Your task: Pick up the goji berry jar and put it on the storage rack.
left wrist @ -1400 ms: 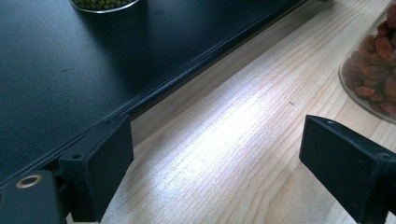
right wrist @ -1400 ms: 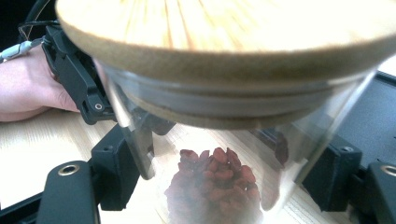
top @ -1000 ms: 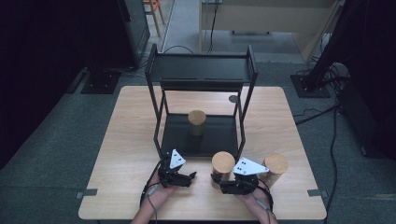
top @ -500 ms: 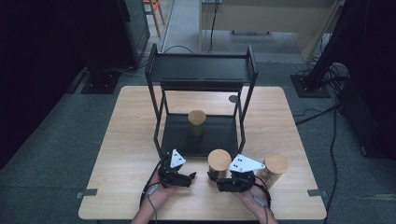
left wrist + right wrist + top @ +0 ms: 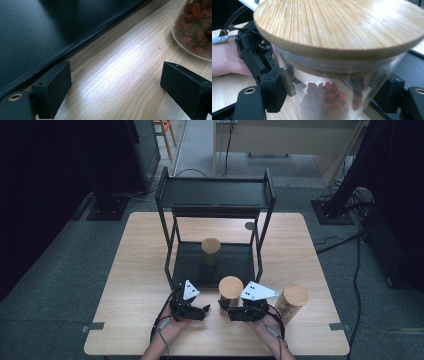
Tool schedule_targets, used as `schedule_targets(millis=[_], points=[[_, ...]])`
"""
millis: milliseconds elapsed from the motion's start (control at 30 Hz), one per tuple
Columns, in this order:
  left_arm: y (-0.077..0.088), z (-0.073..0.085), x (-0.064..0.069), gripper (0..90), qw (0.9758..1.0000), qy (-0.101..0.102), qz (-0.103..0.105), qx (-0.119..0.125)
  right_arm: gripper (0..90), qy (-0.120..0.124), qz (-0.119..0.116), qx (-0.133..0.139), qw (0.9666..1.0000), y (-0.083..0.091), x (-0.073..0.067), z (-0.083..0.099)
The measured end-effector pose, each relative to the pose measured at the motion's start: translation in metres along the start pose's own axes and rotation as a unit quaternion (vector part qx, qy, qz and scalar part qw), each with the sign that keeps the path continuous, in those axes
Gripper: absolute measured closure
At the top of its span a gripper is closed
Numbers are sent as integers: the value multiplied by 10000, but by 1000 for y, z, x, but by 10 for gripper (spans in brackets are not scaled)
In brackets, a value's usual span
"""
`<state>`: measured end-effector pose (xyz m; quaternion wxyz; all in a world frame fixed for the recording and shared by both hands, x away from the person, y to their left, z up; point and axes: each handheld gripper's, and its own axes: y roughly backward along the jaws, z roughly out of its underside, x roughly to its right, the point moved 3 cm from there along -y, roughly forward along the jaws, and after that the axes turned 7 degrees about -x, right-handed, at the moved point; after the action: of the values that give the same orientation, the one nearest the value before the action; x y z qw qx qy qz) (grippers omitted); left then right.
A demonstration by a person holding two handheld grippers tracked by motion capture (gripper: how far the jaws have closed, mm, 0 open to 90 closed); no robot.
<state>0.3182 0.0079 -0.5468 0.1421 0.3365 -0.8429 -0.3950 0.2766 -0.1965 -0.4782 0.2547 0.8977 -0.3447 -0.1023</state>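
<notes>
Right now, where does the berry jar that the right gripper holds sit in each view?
High view: the berry jar stands low centre, before the black shelf, at the right gripper.
Left gripper view: its glass base shows at top right.
Right gripper view: it stands centre, between the jaws.
Shared landmark: the black shelf's edge.

Bare table (image 5: 130, 285) left of rack (image 5: 215, 200); jar (image 5: 210, 251) occupies shelf
</notes>
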Motion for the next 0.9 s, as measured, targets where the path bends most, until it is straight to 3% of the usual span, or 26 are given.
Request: schedule_targets(millis=[367,667,900], points=[[0,0,-1,102,10000,70,24,-20,252,50,132,11,9999,-3,2,-7],[0,0,-2,102,9999,144,-37,-25,252,-65,30,98,9999,-6,3,-15],[0,0,-3,102,9997,217,-96,-32,252,0,19,76,10000,-11,4,-23]])
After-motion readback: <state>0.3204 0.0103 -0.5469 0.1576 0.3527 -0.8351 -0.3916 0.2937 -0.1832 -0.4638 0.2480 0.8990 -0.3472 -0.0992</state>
